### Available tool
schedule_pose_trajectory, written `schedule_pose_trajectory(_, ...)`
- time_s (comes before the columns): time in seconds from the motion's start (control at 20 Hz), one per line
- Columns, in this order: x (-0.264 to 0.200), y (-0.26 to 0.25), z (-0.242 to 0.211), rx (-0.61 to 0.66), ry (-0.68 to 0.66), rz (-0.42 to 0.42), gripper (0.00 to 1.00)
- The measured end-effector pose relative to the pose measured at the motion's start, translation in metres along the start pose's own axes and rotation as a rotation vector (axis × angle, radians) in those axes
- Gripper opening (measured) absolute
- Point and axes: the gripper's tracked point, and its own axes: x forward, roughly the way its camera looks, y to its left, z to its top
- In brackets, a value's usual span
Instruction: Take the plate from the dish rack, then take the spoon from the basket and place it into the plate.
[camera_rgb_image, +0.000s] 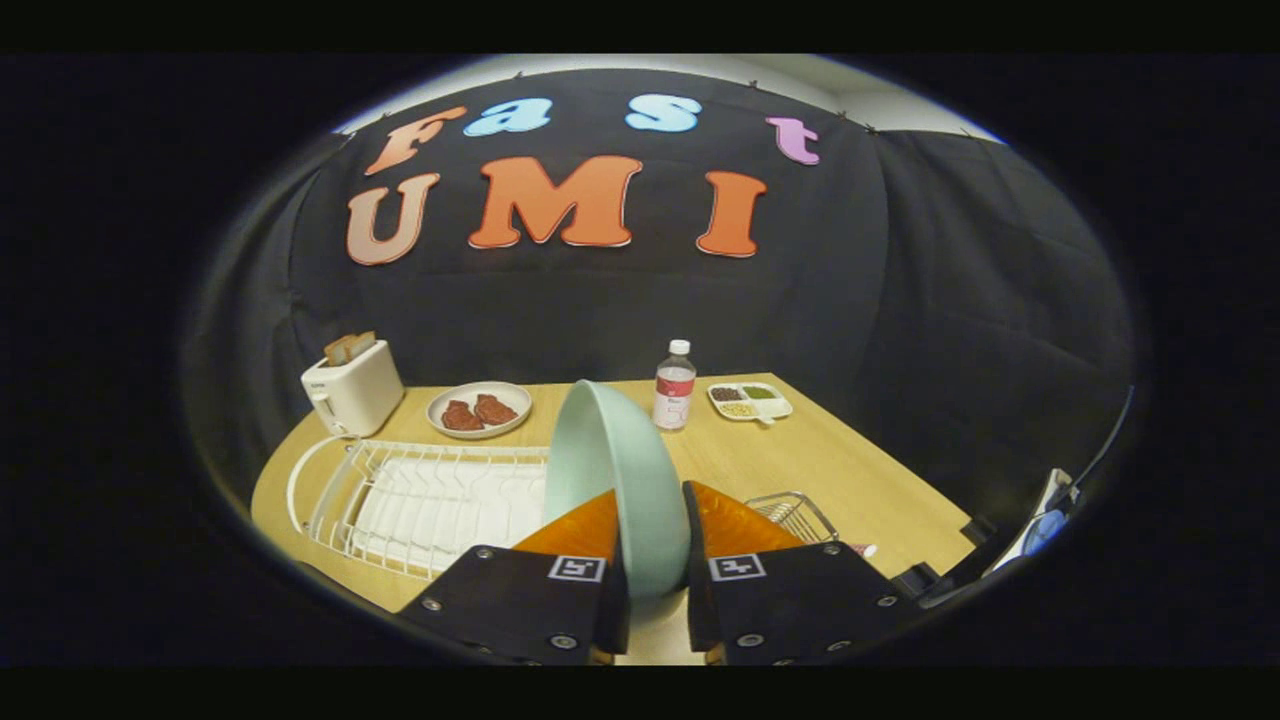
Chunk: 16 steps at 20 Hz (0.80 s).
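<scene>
Pale green plate (615, 470) held on edge, upright, pinched between both fingers of the gripper (655, 545), lifted above the table (860, 470). Closed narrowly on the rim. White dish rack (420, 500) just to the left, below. Wire basket (795, 515) just right of the fingers; spoon hard to make out. Farther off: toaster (352, 385), plate of meat (480, 410), bottle (674, 385), divided tray (750, 400). First step likely under way: plate out of rack. Next: laying plate flat on bare table, then reaching for basket.

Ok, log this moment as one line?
stage: plate lifted | gripper: shut on plate, held on edge | dish rack: below-left | basket: right, spoon pending
</scene>
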Motion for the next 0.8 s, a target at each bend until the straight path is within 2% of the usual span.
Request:
schedule_pose_trajectory(0.25,-0.041,0.003,-0.038,0.136,0.066,0.139,0.23)
schedule_pose_trajectory(0.45,-0.057,-0.003,-0.076,0.187,0.095,0.181,0.23)
schedule_pose_trajectory(0.8,-0.067,0.001,-0.140,0.387,0.161,0.249,0.23)
